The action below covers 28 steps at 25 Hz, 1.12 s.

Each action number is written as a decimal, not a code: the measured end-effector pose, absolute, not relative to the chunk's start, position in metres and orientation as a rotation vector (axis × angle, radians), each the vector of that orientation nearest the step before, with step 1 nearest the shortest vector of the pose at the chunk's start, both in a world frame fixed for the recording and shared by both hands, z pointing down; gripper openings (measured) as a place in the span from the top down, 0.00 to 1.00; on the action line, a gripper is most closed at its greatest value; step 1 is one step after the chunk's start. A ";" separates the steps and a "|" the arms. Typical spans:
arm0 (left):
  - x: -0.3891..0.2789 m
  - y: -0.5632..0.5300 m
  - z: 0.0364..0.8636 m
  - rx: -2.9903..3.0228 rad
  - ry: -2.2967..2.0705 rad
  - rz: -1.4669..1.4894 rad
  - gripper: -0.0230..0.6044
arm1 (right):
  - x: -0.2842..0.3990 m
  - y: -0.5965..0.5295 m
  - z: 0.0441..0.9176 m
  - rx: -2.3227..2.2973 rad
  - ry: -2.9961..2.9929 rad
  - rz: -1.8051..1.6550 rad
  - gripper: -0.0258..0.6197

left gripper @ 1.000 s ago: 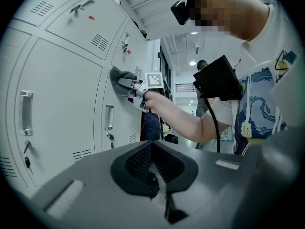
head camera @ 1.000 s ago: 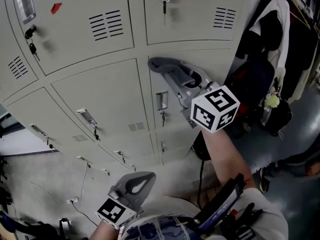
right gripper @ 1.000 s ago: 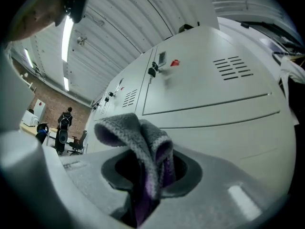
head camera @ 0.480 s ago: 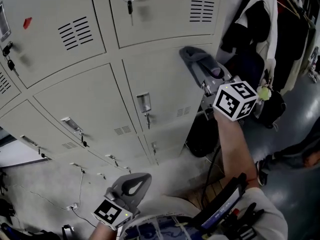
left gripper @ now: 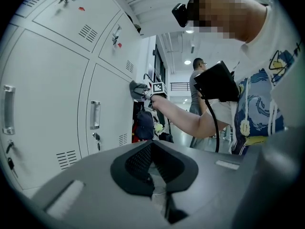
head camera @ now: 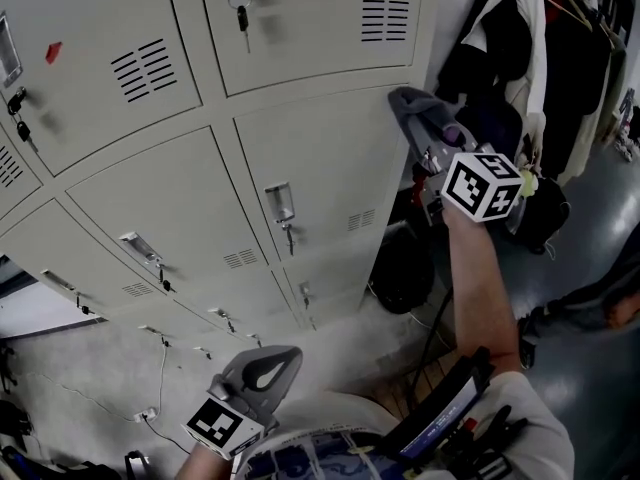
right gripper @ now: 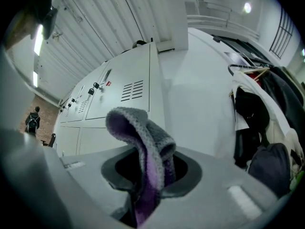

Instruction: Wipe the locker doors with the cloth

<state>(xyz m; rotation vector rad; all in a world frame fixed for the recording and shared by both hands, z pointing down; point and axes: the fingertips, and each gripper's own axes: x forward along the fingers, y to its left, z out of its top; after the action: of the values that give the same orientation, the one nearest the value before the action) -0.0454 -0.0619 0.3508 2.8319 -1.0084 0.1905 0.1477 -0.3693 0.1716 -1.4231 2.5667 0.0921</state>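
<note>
Now the right gripper (head camera: 418, 116), clamped on the cloth (right gripper: 147, 140), sits at the locker door's (head camera: 320, 158) right edge, further right than 0.5 s ago; left gripper (head camera: 272, 366) unmoved, jaws together, empty

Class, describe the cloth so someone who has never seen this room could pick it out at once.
Find the wall of pale metal lockers and follow it to its right end, beside the hanging coats. There the right gripper, held up by a door, clamps the cloth. It is fuzzy, grey and purple; the left gripper holds nothing.
</note>
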 end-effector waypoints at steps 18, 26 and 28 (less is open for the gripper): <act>-0.055 -0.039 0.349 2.831 -1.073 0.188 0.96 | -0.023 -0.277 0.205 -0.948 2.834 0.161 0.82; -0.078 -0.032 0.351 2.786 -1.174 0.173 0.96 | -0.084 -0.284 0.215 -0.839 2.894 0.119 0.82; -0.082 -0.031 0.352 2.779 -1.186 0.174 0.96 | -0.082 -0.289 0.214 -0.857 2.883 0.110 0.82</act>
<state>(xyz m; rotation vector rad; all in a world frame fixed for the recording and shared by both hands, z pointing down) -0.0820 -0.0313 0.3517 2.7786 -1.1861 0.1739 -0.0821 -0.2891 0.2139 -0.8566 2.8829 0.1103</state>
